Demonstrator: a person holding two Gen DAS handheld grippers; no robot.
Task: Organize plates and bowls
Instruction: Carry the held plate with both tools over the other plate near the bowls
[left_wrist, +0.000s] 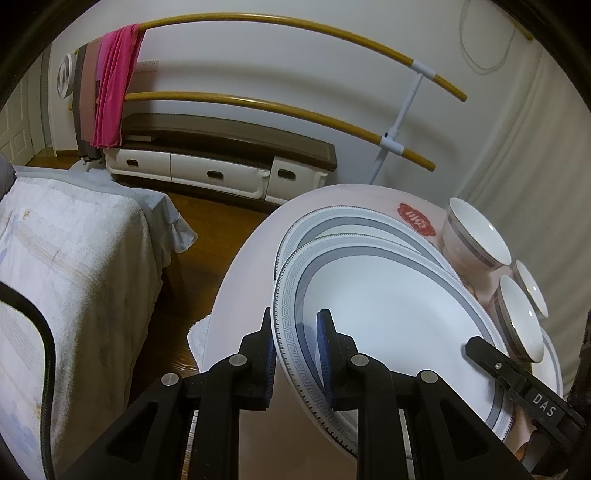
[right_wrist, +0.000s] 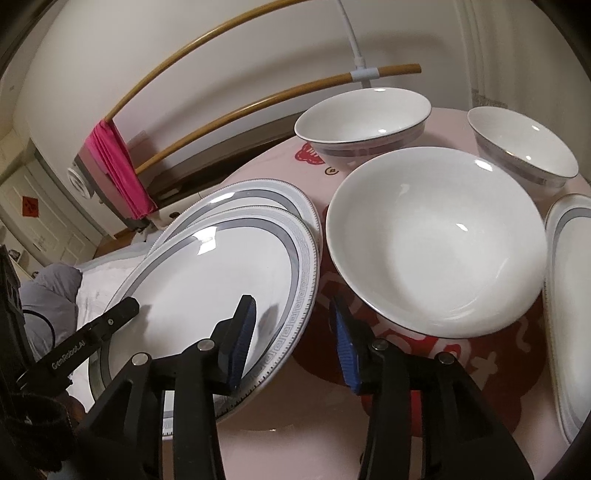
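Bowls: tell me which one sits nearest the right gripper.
The big plain white bowl, just ahead of the right gripper. The two smaller grey-banded bowls stand farther back.

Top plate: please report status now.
Left gripper shut on top plate rim. Right gripper open around opposite rim. Second plate beneath; big bowl beside.

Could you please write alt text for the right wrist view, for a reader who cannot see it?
The right gripper hangs with open jaws astride the patterned rim of the top oval plate, which lies on a second one. A large white bowl, two smaller bowls and another plate share the pink table.
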